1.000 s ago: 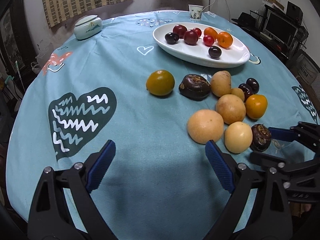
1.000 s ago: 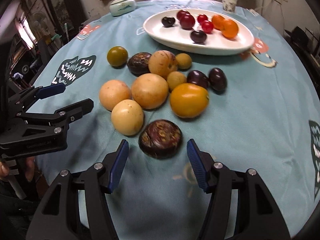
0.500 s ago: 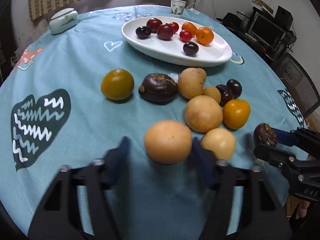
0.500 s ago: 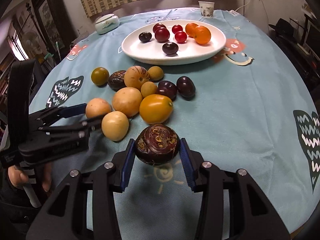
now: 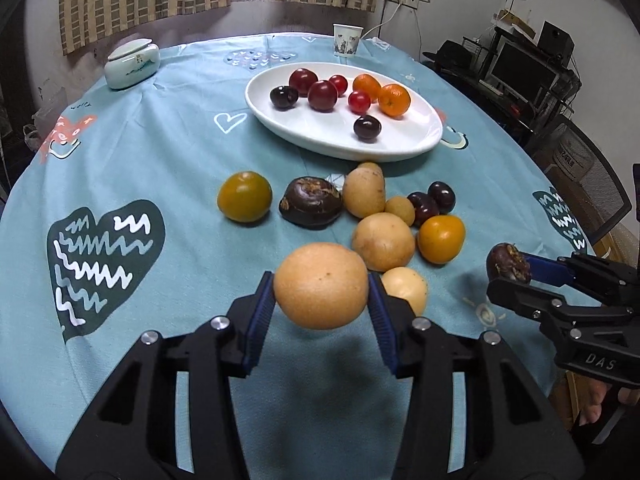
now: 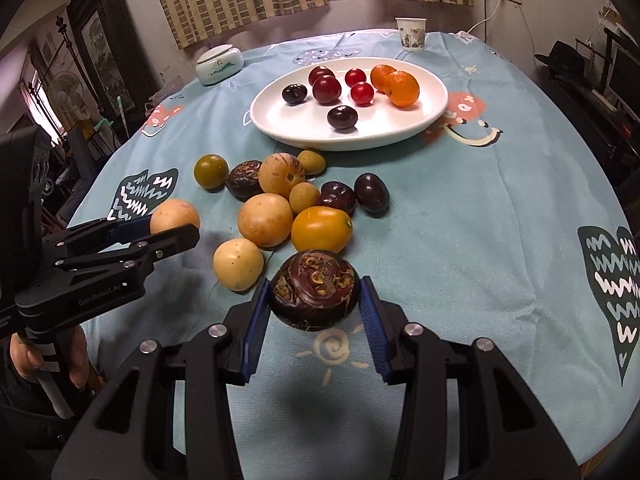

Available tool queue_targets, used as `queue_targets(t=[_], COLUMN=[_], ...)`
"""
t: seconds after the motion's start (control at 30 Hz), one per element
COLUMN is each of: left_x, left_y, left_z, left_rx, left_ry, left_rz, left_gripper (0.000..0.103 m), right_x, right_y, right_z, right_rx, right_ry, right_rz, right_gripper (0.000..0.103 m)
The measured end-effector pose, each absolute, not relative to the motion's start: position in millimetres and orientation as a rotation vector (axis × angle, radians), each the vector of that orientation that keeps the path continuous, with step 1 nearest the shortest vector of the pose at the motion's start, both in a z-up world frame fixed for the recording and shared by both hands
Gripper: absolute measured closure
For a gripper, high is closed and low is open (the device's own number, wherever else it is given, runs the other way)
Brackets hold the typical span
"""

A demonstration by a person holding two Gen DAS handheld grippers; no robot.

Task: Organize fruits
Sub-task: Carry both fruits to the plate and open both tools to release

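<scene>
A big tan fruit (image 5: 321, 285), pinched at its sides by the left claw (image 5: 321, 300) and held up off the surface (image 5: 160, 152), with a dark shadow under it. A dark brown bumpy fruit (image 6: 314, 289), pinched the same way by the right claw (image 6: 314, 304), also lifted over the blue cloth. Held by the middle, likely so no round fruit rolls out.

Just past the claws, a pile of loose fruit on the cloth: a pale yellow ball (image 6: 238, 264), a bigger tan one (image 6: 265, 220), an orange-yellow one (image 6: 322, 229), two dark plums (image 6: 371, 198), another dark bumpy fruit (image 6: 245, 180) and a green-yellow one (image 6: 211, 171) off to the side. Bunched close and touching, so easy to bump.

Farther back, a white oval plate (image 6: 400, 128) with red, dark and orange fruit sitting near its far side. Lots of bare room at the near side, probably the spot for both held fruits.

At the far edge, a paper cup (image 6: 411, 34) and a small lidded jar (image 6: 219, 65), well apart from the fruit.
</scene>
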State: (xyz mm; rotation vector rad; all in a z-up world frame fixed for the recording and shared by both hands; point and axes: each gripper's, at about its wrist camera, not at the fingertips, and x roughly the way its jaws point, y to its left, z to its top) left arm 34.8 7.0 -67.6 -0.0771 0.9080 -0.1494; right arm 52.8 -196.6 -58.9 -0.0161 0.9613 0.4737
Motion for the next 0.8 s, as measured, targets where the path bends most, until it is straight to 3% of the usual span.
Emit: queue_targets(t=[0.4, 0.8], left_x=[74.0, 196.3], left_y=[8.7, 0.1], left_z=[-35.8, -15.6], left_rx=[-0.038, 0.039], left_ry=[0.869, 0.89], left_rz=[-0.14, -0.092], left_gripper=[0.056, 0.056], right_x=[77.4, 176.0], right_y=[-196.9, -179.2], right_z=[-42.3, -16.5], right_rx=[-0.029, -0.101], right_ry=[0.931, 0.931], right_rz=[0.476, 0.47], right_gripper=[0.058, 0.058])
